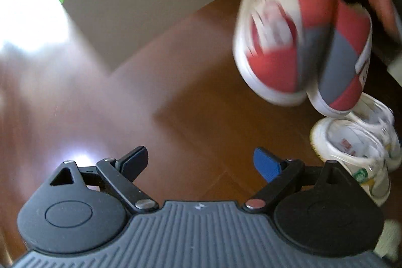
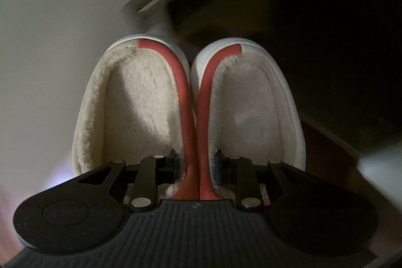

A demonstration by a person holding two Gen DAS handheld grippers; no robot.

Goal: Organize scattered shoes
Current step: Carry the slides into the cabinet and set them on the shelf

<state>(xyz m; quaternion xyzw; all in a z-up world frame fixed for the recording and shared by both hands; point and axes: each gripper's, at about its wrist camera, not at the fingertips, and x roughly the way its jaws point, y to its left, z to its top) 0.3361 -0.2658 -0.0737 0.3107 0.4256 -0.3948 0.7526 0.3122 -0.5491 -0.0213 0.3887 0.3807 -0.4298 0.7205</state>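
Right wrist view: right tool [image 2: 194, 162] pinches the red inner collars of two fleece-lined slippers [image 2: 191, 117], one finger inside each, pair pressed side by side and carried off the floor. Dark recess ahead, detail unreadable.

Left wrist view: left tool [image 1: 201, 162] spread, empty, over bare wood floor [image 1: 176, 97]. Same slippers [image 1: 301, 47] hang at upper right, blurred. White sneakers [image 1: 356, 142] sit on the floor just below them, near a dark edge at right.

Step, judged: carrying the pair to its place. Next move calls for lowering it clear of the sneakers. Open floor lies left.
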